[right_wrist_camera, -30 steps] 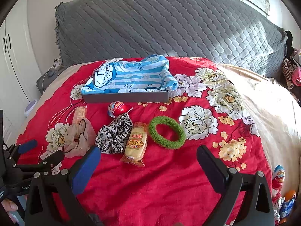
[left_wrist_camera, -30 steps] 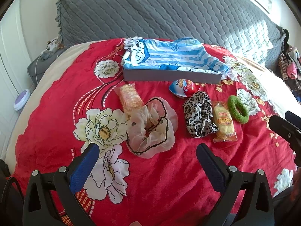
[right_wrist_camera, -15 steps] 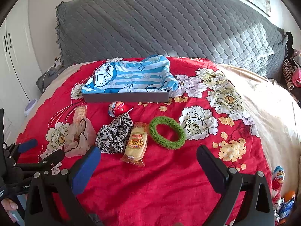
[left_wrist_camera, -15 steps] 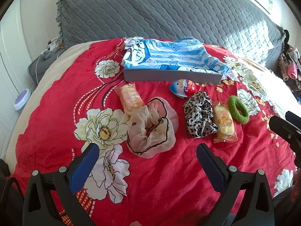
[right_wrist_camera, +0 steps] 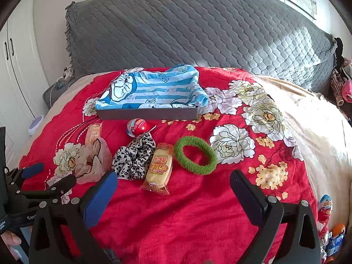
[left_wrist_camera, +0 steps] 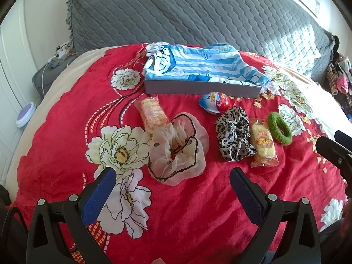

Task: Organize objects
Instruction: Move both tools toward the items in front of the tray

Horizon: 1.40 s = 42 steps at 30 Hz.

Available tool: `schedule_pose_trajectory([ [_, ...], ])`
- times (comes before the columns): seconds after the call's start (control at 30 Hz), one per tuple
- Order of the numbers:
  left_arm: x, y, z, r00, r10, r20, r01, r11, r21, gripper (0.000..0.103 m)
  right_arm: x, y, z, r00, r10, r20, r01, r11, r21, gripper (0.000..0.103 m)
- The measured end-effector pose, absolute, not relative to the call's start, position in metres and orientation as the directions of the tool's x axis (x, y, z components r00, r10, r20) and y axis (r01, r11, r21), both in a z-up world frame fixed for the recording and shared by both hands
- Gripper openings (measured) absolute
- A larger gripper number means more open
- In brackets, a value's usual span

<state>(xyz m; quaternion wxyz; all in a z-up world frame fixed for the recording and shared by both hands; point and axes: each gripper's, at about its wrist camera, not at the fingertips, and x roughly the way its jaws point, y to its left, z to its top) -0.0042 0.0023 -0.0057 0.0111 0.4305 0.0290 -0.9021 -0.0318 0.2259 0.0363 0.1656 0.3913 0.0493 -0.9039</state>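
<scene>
Lying on the red flowered bedspread (right_wrist_camera: 198, 209), the objects form a row in front of the gray tray (right_wrist_camera: 147, 113), which holds a blue striped cartoon cloth (right_wrist_camera: 154, 88). Legible writing: a partial "K" on the chocolate egg (left_wrist_camera: 216, 103); red characters on the yellow snack cake (right_wrist_camera: 159, 167), unreadable. Left to right: wrapped snack (left_wrist_camera: 151, 113), sheer beige scrunchie (left_wrist_camera: 178, 147), leopard scrunchie (right_wrist_camera: 134, 158), cake, green hair ring (right_wrist_camera: 195, 158). Left gripper (left_wrist_camera: 172, 184): jaws wide apart, empty, sheer scrunchie just beyond them. Right gripper (right_wrist_camera: 173, 189): jaws wide apart, empty, cake and ring just beyond.
</scene>
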Motion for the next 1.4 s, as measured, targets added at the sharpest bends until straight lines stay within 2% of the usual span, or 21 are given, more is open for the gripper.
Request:
schedule_pose_trajectory([
  [0.9, -0.034, 0.008, -0.03, -0.6, 0.017, -0.8, 0.062, -0.996, -0.067, 0.103, -0.053, 0.227, 0.022, -0.626, -0.225, -0.747, 0.349, -0.937, -0.01, 0.103],
  [1.4, -0.048, 0.017, -0.043, -0.585, 0.029, -0.811, 0.047, -0.996, -0.07, 0.103, -0.066, 0.225, 0.007, -0.627, -0.191, -0.755, 0.382, -0.92, -0.085, 0.103],
])
